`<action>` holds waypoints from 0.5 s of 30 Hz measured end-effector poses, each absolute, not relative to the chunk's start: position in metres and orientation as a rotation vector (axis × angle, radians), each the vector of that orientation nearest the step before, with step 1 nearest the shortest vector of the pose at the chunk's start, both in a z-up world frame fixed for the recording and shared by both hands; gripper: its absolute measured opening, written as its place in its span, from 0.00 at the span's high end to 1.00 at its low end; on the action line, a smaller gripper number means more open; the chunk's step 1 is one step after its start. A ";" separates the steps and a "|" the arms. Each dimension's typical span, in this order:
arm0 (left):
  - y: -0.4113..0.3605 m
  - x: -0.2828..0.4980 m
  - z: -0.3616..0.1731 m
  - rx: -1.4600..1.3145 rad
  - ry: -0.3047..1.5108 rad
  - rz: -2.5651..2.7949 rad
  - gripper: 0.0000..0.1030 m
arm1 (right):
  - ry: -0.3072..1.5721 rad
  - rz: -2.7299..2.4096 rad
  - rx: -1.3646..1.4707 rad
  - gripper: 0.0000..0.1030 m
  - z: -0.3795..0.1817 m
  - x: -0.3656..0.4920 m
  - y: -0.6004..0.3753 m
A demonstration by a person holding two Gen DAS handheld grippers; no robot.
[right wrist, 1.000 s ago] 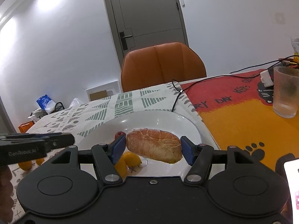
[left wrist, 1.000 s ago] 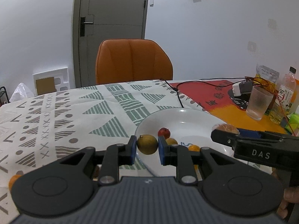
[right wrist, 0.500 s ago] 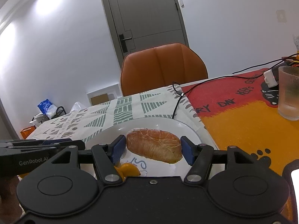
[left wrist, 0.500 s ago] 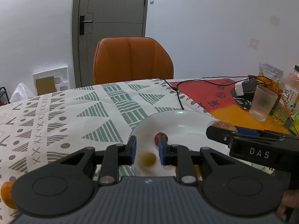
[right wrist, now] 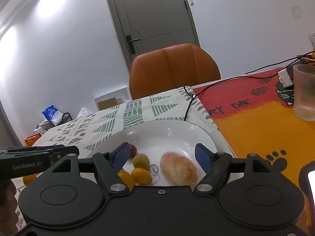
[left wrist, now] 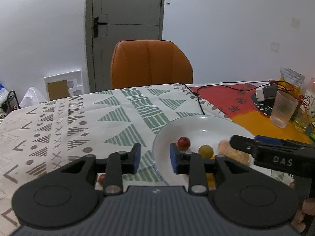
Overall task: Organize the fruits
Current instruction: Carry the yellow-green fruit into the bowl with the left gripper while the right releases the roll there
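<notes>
A white plate (left wrist: 208, 122) (right wrist: 177, 129) holds a small red fruit (left wrist: 183, 143) (right wrist: 133, 150), a yellow-green round fruit (left wrist: 205, 151) (right wrist: 140, 160), two orange fruits (right wrist: 140, 175) and a peeled pale-orange fruit (right wrist: 178, 169) (left wrist: 234, 153). My left gripper (left wrist: 153, 157) is open and empty above the plate's left rim. My right gripper (right wrist: 161, 156) is open, its jaws either side of the peeled fruit lying in the plate. A small red fruit (left wrist: 102, 179) lies on the cloth under the left gripper. An orange fruit (right wrist: 29, 179) lies on the cloth at left.
A patterned tablecloth (left wrist: 69, 118) covers the table, with a red-orange mat (right wrist: 256, 118) to the right. A frosted glass (left wrist: 282, 109) (right wrist: 304, 92), a charger with cables (left wrist: 264, 93) and bottles stand at the right. An orange chair (left wrist: 150, 64) is behind.
My left gripper opened and dropped the yellow-green fruit into the plate, then shifted left. My right gripper opened and released the peeled fruit, which now lies in the plate.
</notes>
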State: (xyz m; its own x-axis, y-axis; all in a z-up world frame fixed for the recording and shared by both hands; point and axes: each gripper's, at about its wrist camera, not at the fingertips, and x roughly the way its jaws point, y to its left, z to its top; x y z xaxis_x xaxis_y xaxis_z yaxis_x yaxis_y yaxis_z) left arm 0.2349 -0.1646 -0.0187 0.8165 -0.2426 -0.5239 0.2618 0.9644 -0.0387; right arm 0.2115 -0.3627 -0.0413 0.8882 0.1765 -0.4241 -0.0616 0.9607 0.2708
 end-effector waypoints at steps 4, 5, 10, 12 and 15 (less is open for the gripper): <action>-0.153 0.228 -0.017 0.032 0.552 -0.249 0.54 | 0.471 0.126 0.261 0.28 -0.043 0.203 -0.361; -0.150 0.227 -0.016 0.032 0.550 -0.244 0.53 | 0.474 0.127 0.262 0.28 -0.043 0.201 -0.361; -0.134 0.219 -0.013 0.028 0.545 -0.210 0.42 | 0.479 0.131 0.264 0.26 -0.042 0.192 -0.356; -0.127 0.216 -0.011 0.021 0.541 -0.195 0.38 | 0.478 0.133 0.261 0.25 -0.040 0.190 -0.353; -0.116 0.211 -0.009 0.008 0.534 -0.176 0.31 | 0.474 0.143 0.254 0.23 -0.037 0.186 -0.348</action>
State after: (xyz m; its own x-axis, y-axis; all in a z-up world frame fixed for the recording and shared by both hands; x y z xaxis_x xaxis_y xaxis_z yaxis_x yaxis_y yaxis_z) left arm 0.2110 -0.1158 -0.0088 0.8462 -0.1644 -0.5069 0.1688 0.9849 -0.0376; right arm 0.1862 -0.3478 -0.0367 0.8805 0.1945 -0.4323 -0.0770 0.9585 0.2744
